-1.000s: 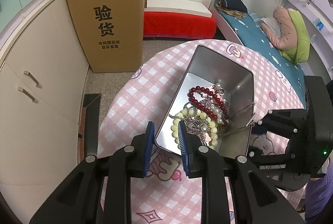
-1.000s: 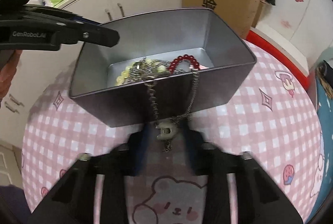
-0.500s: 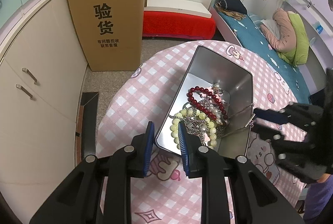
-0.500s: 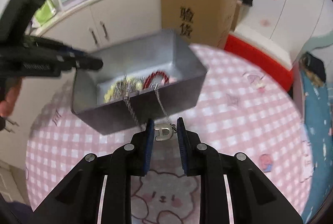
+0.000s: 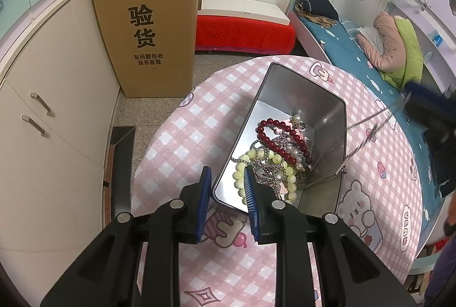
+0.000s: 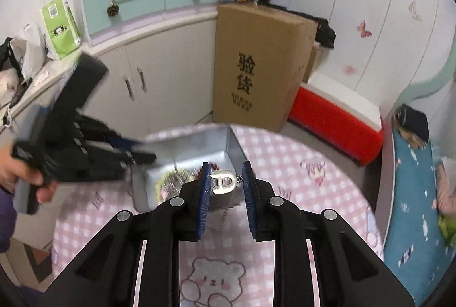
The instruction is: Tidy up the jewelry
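Tin point(image 5: 287, 96) wall sits clamped in left gripper point(image 5: 228, 201) — right gripper point(image 6: 226, 187), above it, pinches D pendant point(image 6: 225, 182).

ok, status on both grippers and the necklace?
Left gripper clamped on the silver metal tin's near wall. Right gripper shut on the silver D-shaped pendant, chain taut over the rim. Chain runs into the bead tangle; may snag.
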Demonstrator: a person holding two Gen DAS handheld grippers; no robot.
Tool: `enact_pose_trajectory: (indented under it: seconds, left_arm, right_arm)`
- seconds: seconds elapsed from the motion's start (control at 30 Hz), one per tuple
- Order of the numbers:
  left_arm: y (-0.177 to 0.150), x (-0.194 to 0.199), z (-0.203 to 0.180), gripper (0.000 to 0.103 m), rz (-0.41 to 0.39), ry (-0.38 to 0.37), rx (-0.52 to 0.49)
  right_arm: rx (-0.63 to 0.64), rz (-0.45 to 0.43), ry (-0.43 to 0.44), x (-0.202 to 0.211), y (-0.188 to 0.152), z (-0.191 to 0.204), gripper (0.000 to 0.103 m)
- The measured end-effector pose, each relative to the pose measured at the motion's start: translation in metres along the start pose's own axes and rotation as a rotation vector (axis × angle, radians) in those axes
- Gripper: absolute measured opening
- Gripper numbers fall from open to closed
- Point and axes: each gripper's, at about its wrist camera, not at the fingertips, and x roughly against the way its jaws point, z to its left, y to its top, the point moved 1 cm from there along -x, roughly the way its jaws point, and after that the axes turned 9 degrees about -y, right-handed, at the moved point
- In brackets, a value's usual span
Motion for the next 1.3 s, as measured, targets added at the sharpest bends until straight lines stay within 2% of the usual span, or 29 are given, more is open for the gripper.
enact_pose_trajectory:
  seconds: [0.53,0.93,1.0,1.1,1.17,1.3]
  left_arm:
    - [-0.001,0.001,-0.001,0.022,-0.004,-0.004,-0.014]
    - [-0.001,0.001,0.001,0.022,-0.005,-0.016,-0.02]
    - [-0.001,0.001,0.001,0.022,-0.006,-0.02,-0.018]
    - [-0.001,0.002,0.001,0.022,-0.006,-0.023,-0.022]
    - [-0.001,0.001,0.001,0.022,-0.005,-0.022,-0.025]
    - [-0.001,0.0,0.0,0.022,-0.005,-0.023,-0.024]
  right_arm:
    - [0.07,-0.175,-0.056,0.06,0.102,0.016,0.023]
    - [0.08,-0.248,-0.089,0.09,0.146,0.018,0.023]
    - [0.078,-0.273,-0.117,0.095,0.149,0.017,0.023]
    - [0.038,-0.267,-0.059,0.1,0.153,0.008,0.023]
    - [0.055,-0.253,-0.075,0.094,0.151,0.01,0.023]
    - [0.063,-0.142,-0.011,0.057,0.127,0.021,0.023]
